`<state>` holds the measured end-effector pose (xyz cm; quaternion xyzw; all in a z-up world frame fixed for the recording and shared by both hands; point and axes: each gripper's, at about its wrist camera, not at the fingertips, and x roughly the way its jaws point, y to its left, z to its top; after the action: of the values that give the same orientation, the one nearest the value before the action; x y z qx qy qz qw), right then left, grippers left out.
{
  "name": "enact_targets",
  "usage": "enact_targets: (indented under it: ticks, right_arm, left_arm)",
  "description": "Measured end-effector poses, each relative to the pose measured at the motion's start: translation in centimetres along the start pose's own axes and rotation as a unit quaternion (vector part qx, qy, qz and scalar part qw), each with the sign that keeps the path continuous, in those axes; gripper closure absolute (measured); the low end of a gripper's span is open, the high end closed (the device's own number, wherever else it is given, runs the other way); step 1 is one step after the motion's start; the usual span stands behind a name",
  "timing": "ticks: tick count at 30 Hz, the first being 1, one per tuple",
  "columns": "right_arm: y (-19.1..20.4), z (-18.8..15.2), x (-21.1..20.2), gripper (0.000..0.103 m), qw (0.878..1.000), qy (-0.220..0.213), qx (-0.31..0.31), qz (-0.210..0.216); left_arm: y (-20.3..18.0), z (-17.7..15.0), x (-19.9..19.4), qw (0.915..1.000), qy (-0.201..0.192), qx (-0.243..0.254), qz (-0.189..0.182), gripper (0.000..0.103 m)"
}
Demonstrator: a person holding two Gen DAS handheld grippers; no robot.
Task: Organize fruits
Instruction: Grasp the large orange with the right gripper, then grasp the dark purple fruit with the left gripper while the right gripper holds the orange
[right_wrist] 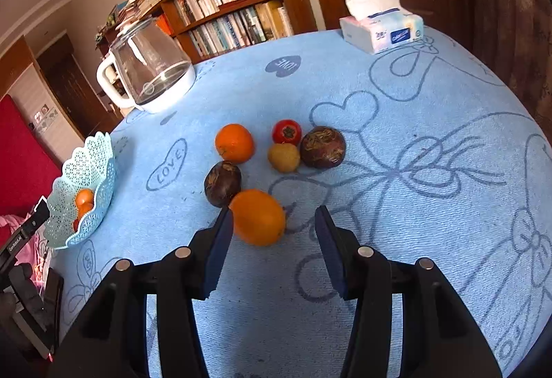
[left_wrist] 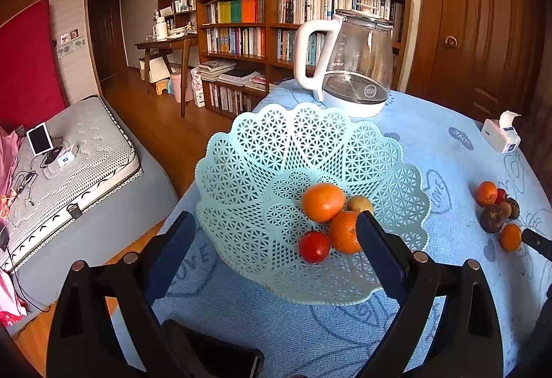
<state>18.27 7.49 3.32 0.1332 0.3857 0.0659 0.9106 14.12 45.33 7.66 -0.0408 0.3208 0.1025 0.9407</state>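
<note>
- The right gripper [right_wrist: 274,222] hangs low over the blue tablecloth [right_wrist: 431,136], its fingers spread apart and empty; an orange [right_wrist: 258,217] lies on the cloth between the tips, close against the left finger, though contact cannot be told.
- Just beyond that orange sits a dark purple fruit [right_wrist: 222,183], touching or nearly touching it.
- Farther on, a second orange [right_wrist: 234,142], a small yellow-brown fruit [right_wrist: 284,157], a larger dark fruit [right_wrist: 322,146] and a red fruit [right_wrist: 286,131] form a loose cluster.
- The left gripper [left_wrist: 276,233] is spread wide and holds nothing, its fingers on either side of the near rim of the basket [left_wrist: 241,150].
- The pale blue lattice basket holds two oranges [left_wrist: 323,202], a red fruit [left_wrist: 314,246] and a small brown fruit [left_wrist: 359,204], bunched together at its bottom.
- Behind the basket stands a glass kettle [left_wrist: 352,67] with a white handle.
- A tissue box [right_wrist: 381,27] sits at the far edge of the table.
- A bookshelf [left_wrist: 300,32] lines the wall beyond.
</note>
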Motion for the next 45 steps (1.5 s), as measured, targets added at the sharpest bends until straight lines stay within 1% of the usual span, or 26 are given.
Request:
enact_targets:
  ticks: [4, 14, 15, 17, 24, 28, 34, 39, 42, 45]
  right_arm:
    - [1.3, 0.1, 1.2, 0.053, 0.999, 0.013, -0.031, -0.003]
    - [2.3, 0.7, 3.8, 0.054, 0.998, 0.038, -0.052, -0.020]
    - [2.3, 0.6, 3.9, 0.055, 0.997, 0.040, -0.054, -0.023]
    - [2.4, 0.4, 3.8, 0.062, 0.997, 0.038, -0.062, -0.033]
    - [1.6, -0.1, 2.2, 0.062, 0.997, 0.040, -0.063, -0.028]
    - [0.1, -0.7, 0.1, 0.062, 0.998, 0.031, -0.055, -0.027]
    - [-3.1, -1.7, -2.4, 0.062, 0.998, 0.021, -0.038, -0.041]
    - [-5.1, -2.0, -3.6, 0.062, 0.999, 0.006, -0.017, -0.037]
    - [-5.8, -2.0, -3.8, 0.062, 1.000, -0.002, -0.003, -0.028]
    - [-6.0, -2.1, -3.9, 0.062, 1.000, -0.005, 0.002, -0.020]
  left_arm:
    - [-0.4, 0.0, -0.2, 1.0000, -0.001, 0.002, -0.003, 0.008]
    - [-1.4, -0.2, -0.1, 0.9999, 0.003, 0.008, -0.007, 0.008]
    - [-1.6, -0.1, -0.1, 0.9999, 0.002, 0.009, -0.009, 0.008]
    - [-2.0, -0.1, -0.2, 0.9998, 0.001, 0.014, -0.012, 0.008]
    - [-4.3, 0.2, -0.8, 0.9989, -0.006, 0.037, -0.028, 0.008]
    - [-6.6, 0.4, -1.1, 0.9975, -0.007, 0.057, -0.042, 0.008]
    - [-11.0, 0.1, -1.3, 0.9933, -0.008, 0.094, -0.066, 0.008]
    - [-15.4, -0.2, -1.3, 0.9875, -0.007, 0.132, -0.086, 0.008]
    - [-17.8, -0.5, -0.8, 0.9834, 0.005, 0.146, -0.107, 0.008]
    - [-20.1, -0.7, -0.1, 0.9776, 0.018, 0.159, -0.137, 0.008]
